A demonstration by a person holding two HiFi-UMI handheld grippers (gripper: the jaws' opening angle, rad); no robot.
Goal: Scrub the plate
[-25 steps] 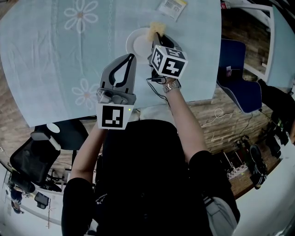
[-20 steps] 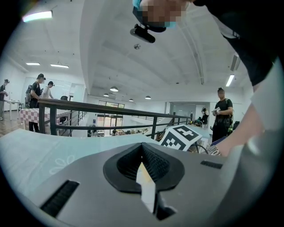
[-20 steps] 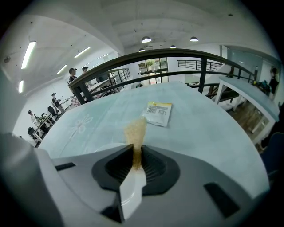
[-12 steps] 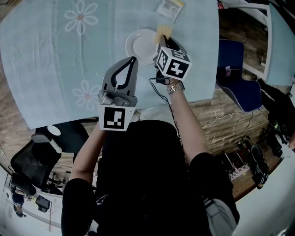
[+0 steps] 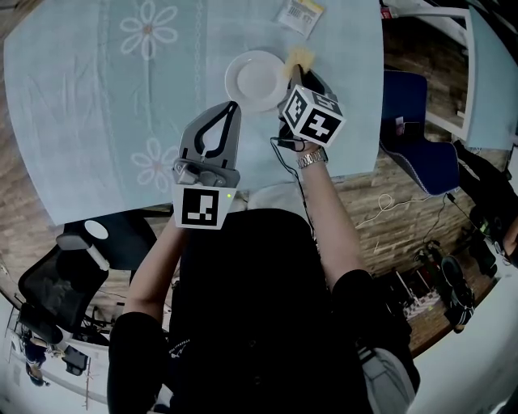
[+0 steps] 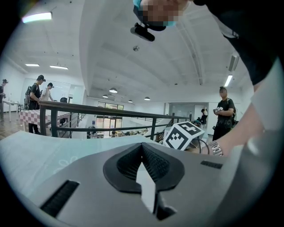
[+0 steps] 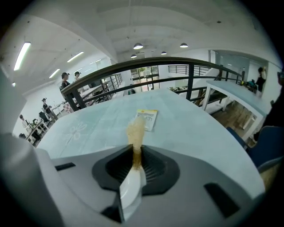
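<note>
White and round, the plate (image 5: 252, 81) sits on the bench (image 5: 97, 113), near the edge closest to the person. It lies flat, and I see nothing on it.

A yellow sponge (image 5: 301, 57) is right at the plate's far right rim. From where I stand I cannot tell if it touches the plate. The right gripper (image 5: 295, 71) holds this sponge. Its fingers (image 7: 153, 166) are squeezed on the sponge (image 7: 135, 133), which sticks out past the tips, thin and squashed. Down in the gap under the sponge a bit of white shows.

The left gripper (image 5: 234, 104) is just beside the plate, on the near left side, above the bench edge. Its fingers (image 6: 156, 163) are pressed together with nothing between them. The tips point toward the plate.

The bench has a pale blue cloth with white flowers (image 5: 147, 28) on it. A small yellow and white packet (image 5: 301, 14) lies farther back, past the plate and the sponge. It also shows beyond the sponge in the right gripper view (image 7: 147, 119).

The person wears a black top and a shiny watch (image 5: 312, 158) on the right wrist. A dark blue chair (image 5: 413, 121) stands to the right of the bench, on a wooden floor (image 5: 380, 218).
</note>
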